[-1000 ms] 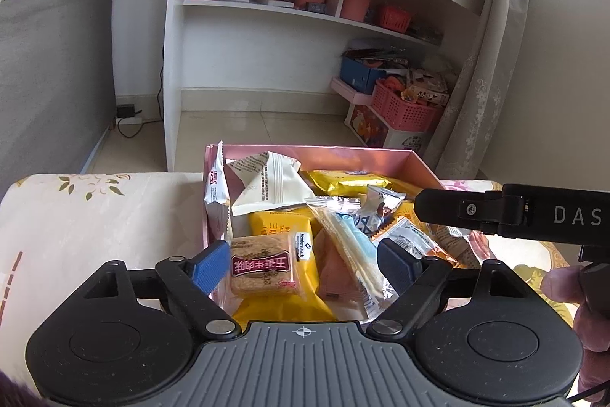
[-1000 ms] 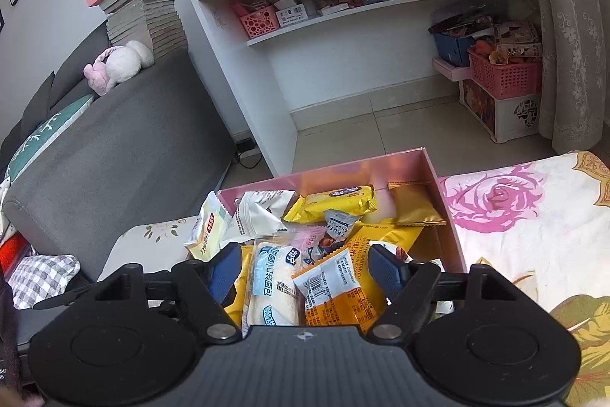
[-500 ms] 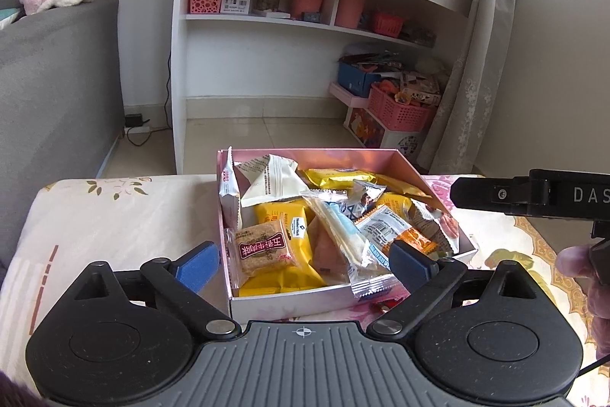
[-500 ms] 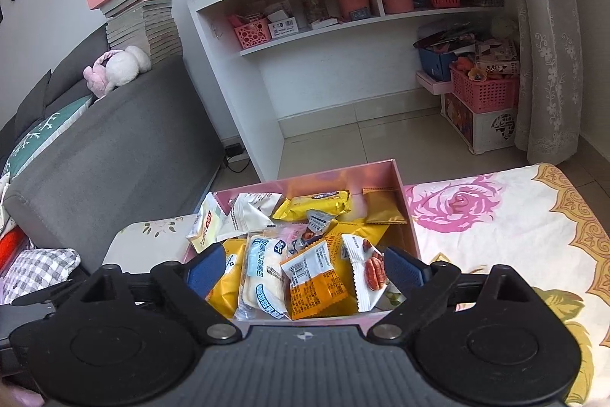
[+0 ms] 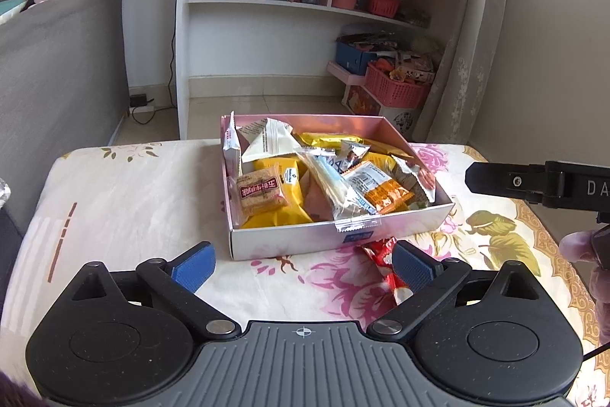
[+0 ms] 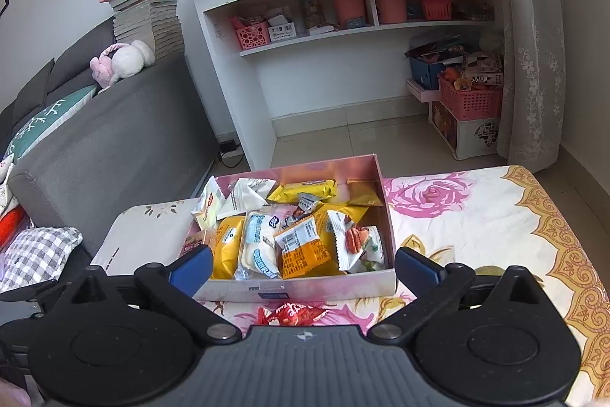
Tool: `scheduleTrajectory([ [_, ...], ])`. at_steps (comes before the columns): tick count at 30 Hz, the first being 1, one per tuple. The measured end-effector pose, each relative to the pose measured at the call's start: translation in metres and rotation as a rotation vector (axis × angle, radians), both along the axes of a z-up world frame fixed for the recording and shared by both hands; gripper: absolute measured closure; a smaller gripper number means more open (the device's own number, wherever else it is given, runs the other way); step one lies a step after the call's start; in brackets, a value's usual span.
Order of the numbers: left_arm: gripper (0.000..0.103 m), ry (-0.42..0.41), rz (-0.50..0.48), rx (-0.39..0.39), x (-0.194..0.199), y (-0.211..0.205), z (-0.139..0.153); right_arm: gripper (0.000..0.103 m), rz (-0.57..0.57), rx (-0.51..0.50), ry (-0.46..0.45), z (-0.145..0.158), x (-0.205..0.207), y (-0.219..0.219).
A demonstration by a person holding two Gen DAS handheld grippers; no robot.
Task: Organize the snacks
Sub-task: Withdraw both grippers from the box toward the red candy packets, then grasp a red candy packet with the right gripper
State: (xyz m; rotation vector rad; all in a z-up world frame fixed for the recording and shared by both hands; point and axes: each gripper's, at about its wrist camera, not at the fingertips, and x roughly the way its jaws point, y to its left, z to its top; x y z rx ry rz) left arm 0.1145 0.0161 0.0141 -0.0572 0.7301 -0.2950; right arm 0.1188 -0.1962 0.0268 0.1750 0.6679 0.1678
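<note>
A pink box (image 5: pixel 328 242) (image 6: pixel 320 285) full of wrapped snacks sits on the floral cloth. A brown biscuit pack (image 5: pixel 261 192), a white and blue pack (image 6: pixel 259 243) and an orange pack (image 6: pixel 305 252) lie on top. A red snack packet (image 5: pixel 383 267) (image 6: pixel 291 316) lies on the cloth just in front of the box. My left gripper (image 5: pixel 303 264) is open and empty, short of the box. My right gripper (image 6: pixel 303 267) is open and empty, above the box's near wall; its side shows in the left wrist view (image 5: pixel 533 184).
A grey sofa (image 6: pixel 114 147) with a plush toy (image 6: pixel 122 60) stands on the left. A white shelf unit (image 5: pixel 305 6) and pink baskets (image 5: pixel 396 88) lie beyond the table. The cloth (image 5: pixel 126 201) runs left of the box and right of it (image 6: pixel 476 216).
Both grippers have pulled back from over the box, empty and open. The box's near wall and the red packet in front of it have come into view.
</note>
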Motion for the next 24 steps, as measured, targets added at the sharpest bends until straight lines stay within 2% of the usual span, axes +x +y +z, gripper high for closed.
scheduleTrajectory([
  [9,0.003,0.025,-0.033,0.056,-0.017,0.001,-0.017,0.007,0.031,-0.1,0.009,-0.022,-0.022,0.007],
  [14,0.003,0.044,-0.056,0.129,-0.023,-0.002,-0.025,0.007,0.034,-0.095,0.018,-0.026,-0.028,0.009],
  [19,0.003,0.07,-0.038,0.137,-0.023,0.006,-0.033,0.007,0.062,-0.143,0.015,-0.033,-0.029,0.009],
  [24,0.003,0.094,-0.009,0.119,-0.019,0.013,-0.037,0.007,0.033,-0.144,0.068,-0.047,-0.022,0.004],
])
